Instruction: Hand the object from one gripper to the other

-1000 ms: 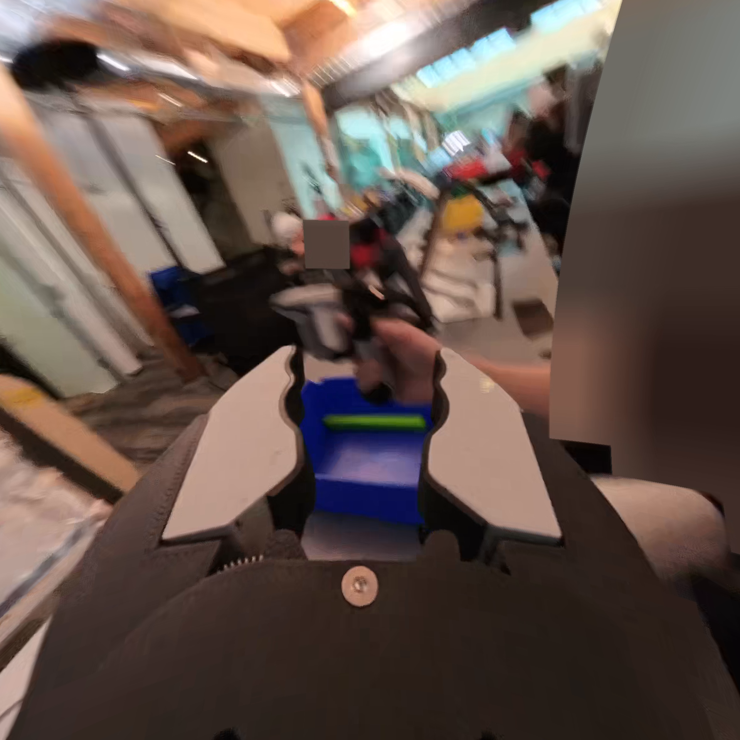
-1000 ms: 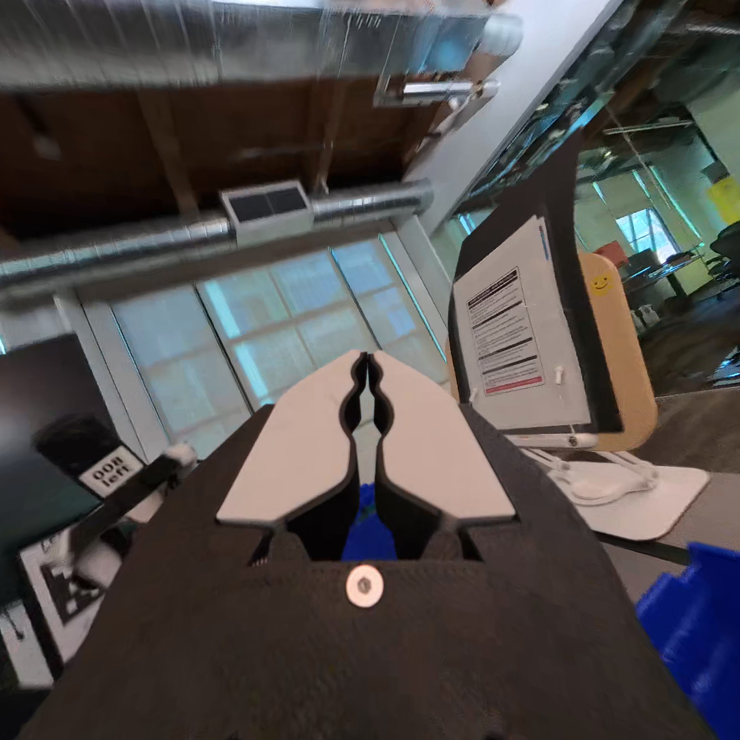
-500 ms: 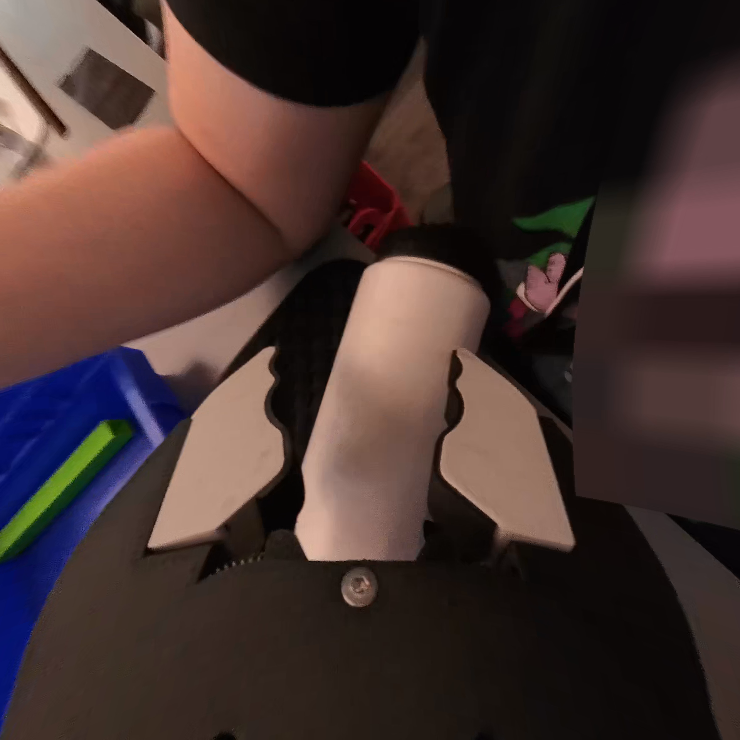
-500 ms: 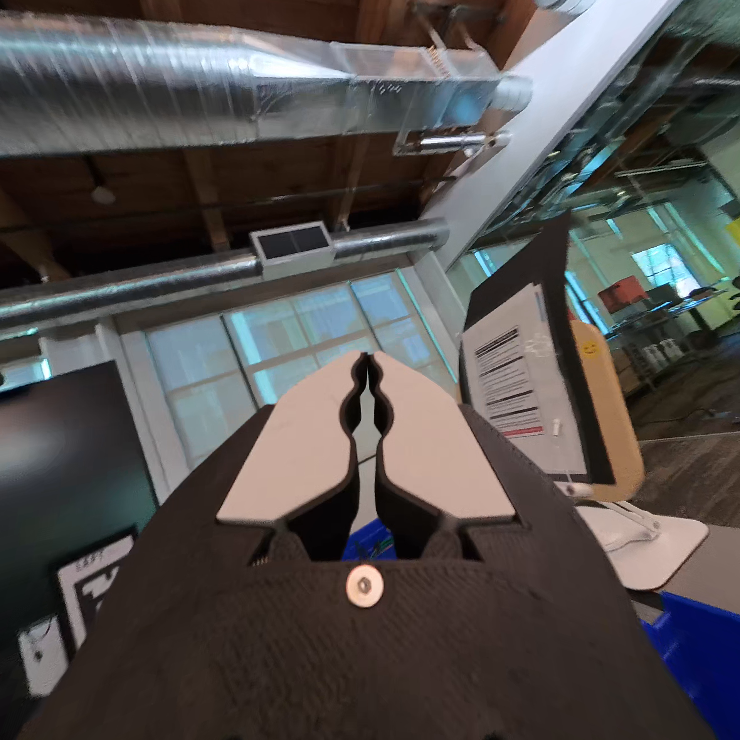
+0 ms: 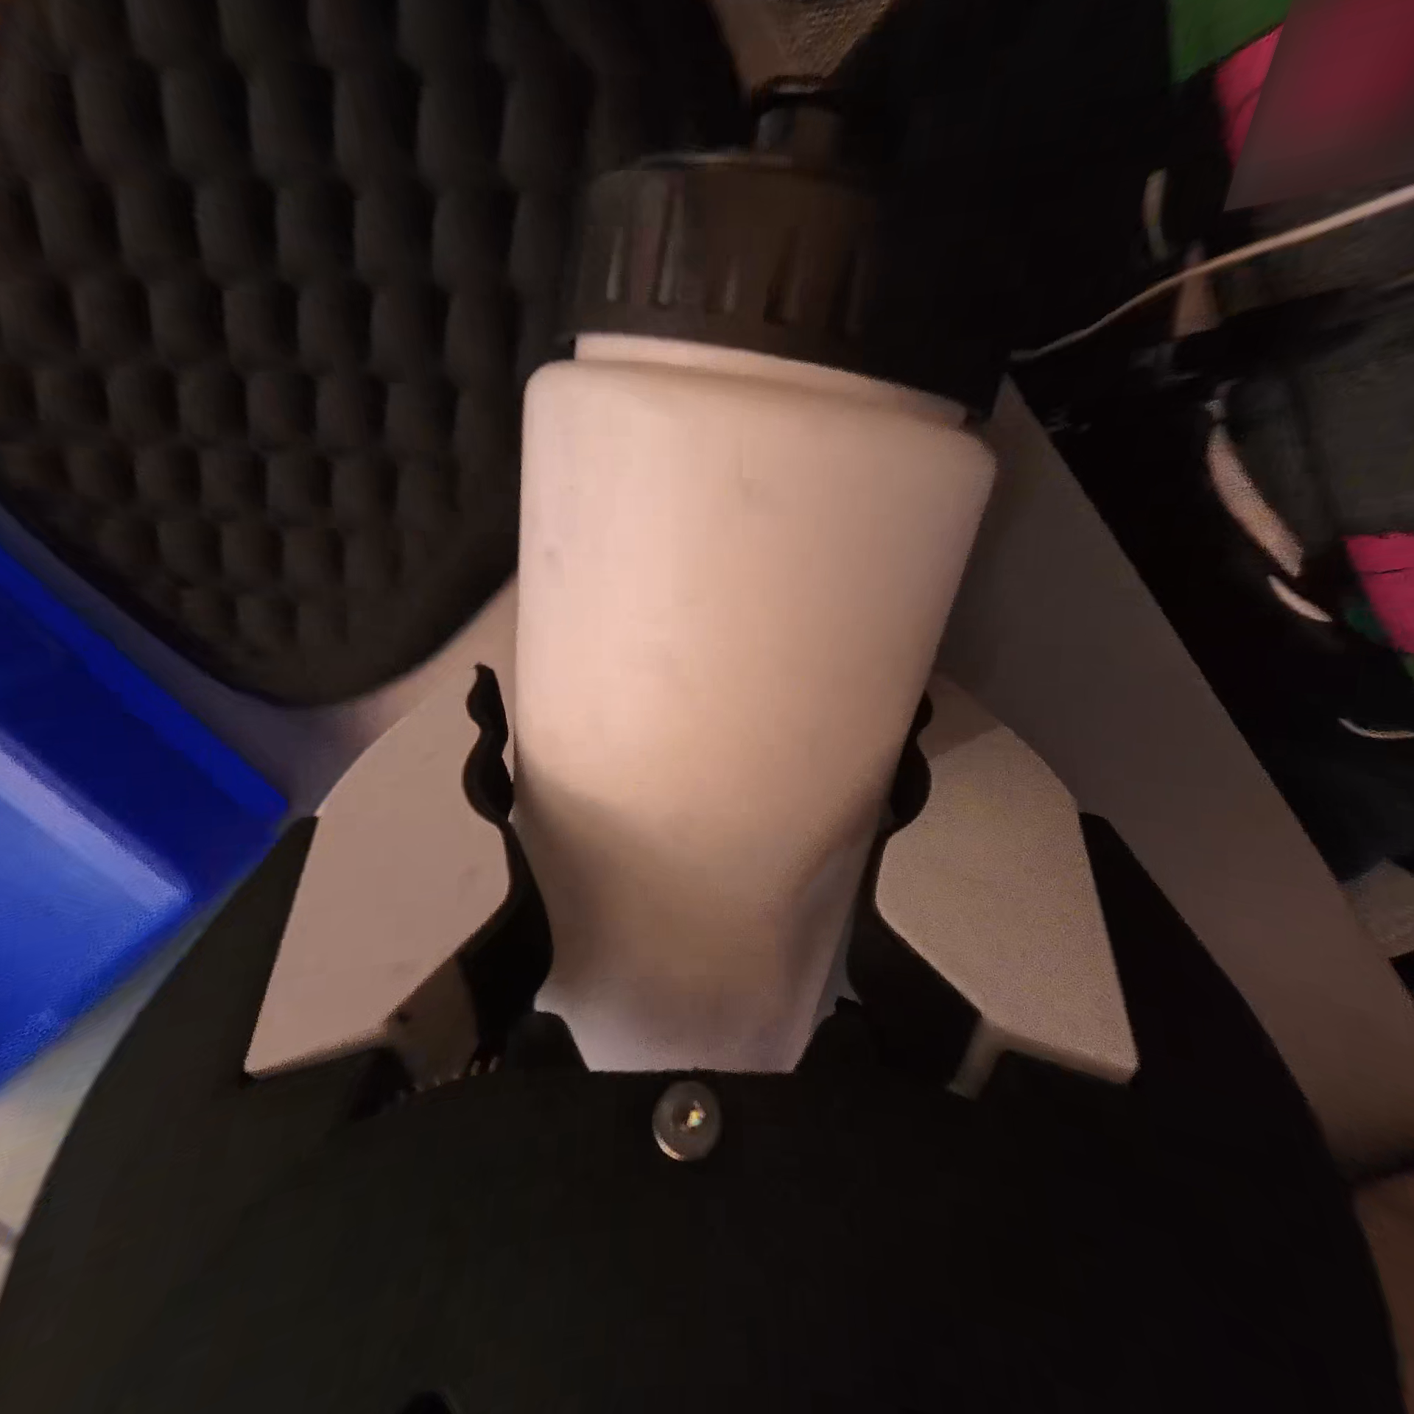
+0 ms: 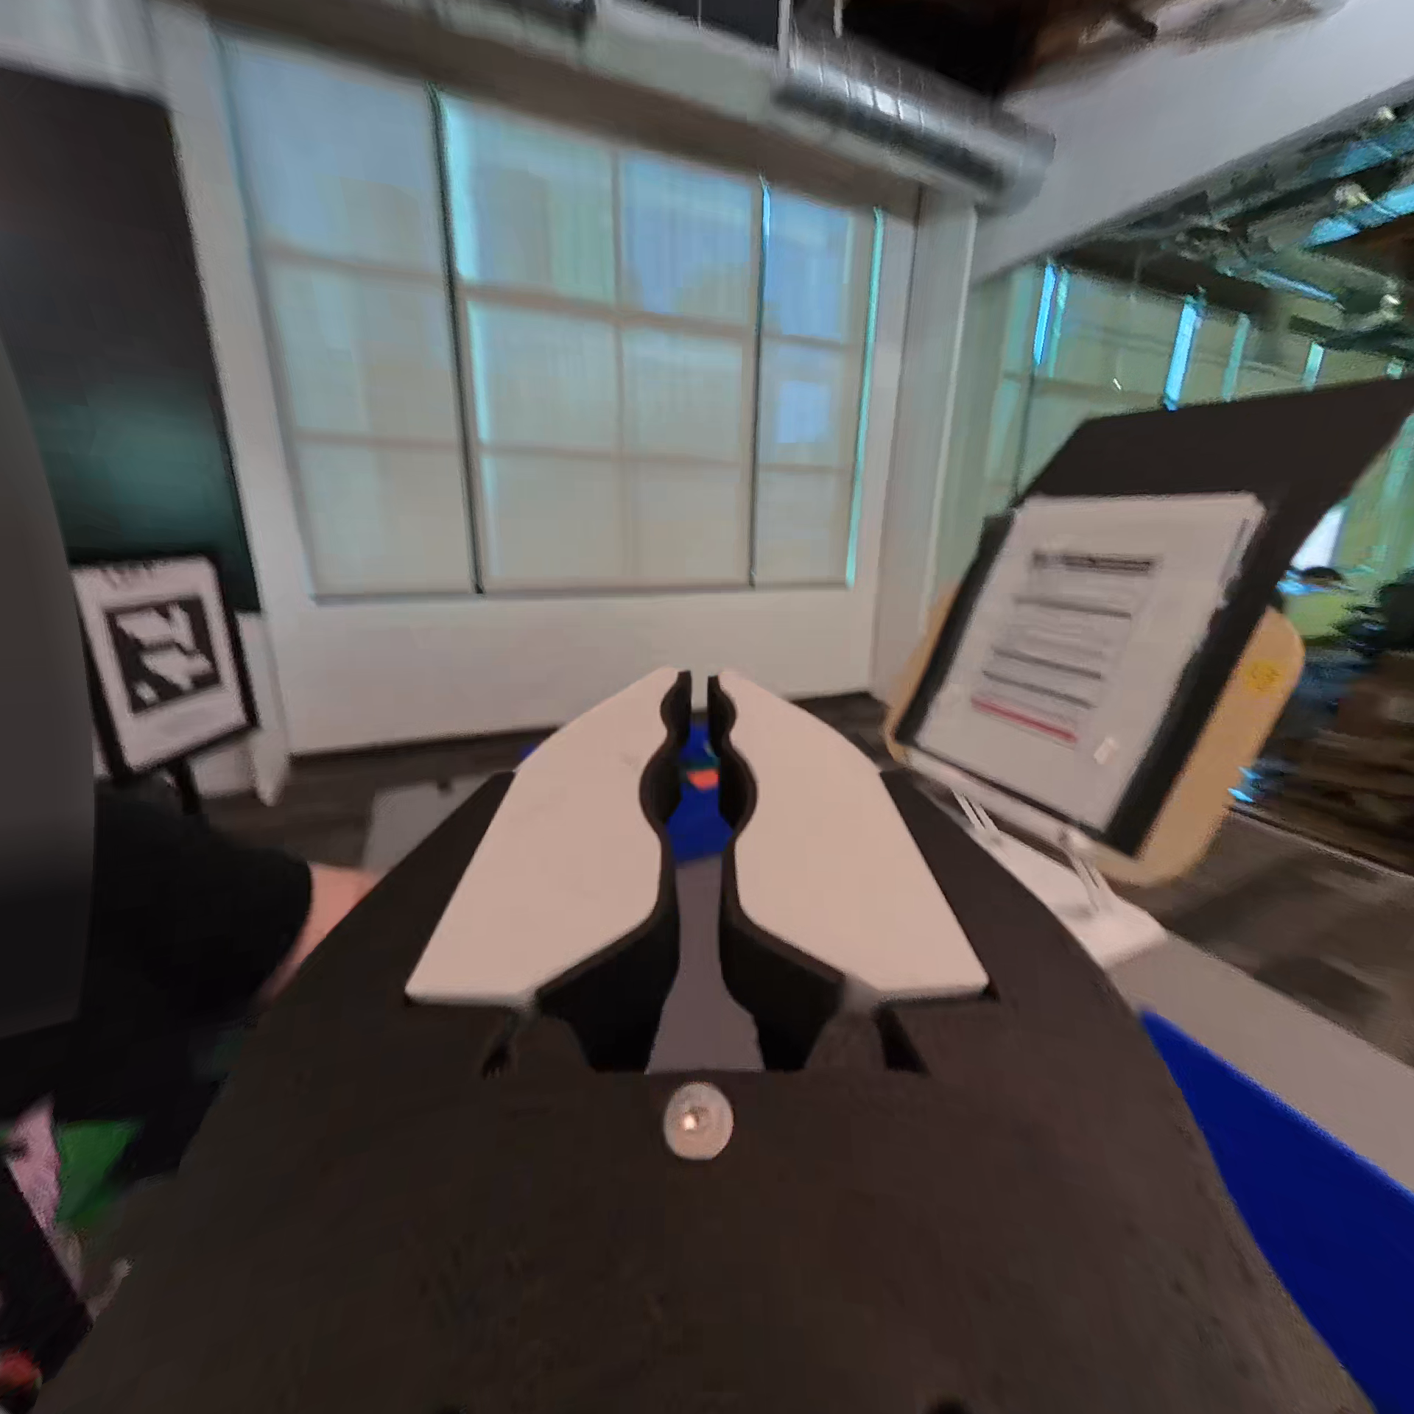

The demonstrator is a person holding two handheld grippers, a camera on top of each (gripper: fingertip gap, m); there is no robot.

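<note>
Now my left tool (image 5: 700, 773) grips a white plastic bottle with a ribbed black cap (image 5: 734, 612), which fills the centre of the frame. At lower left sits a blue plastic bin (image 5: 99, 857). My right tool (image 6: 698, 685) is nearly closed and empty, facing a paned window (image 6: 551, 367).

A white bottle (image 5: 734, 650) is filling the left gripper (image 5: 700, 734); a dark textured pad (image 5: 252, 344) is crowding at ten o'clock, a blue bin (image 5: 99, 803) at eight.
</note>
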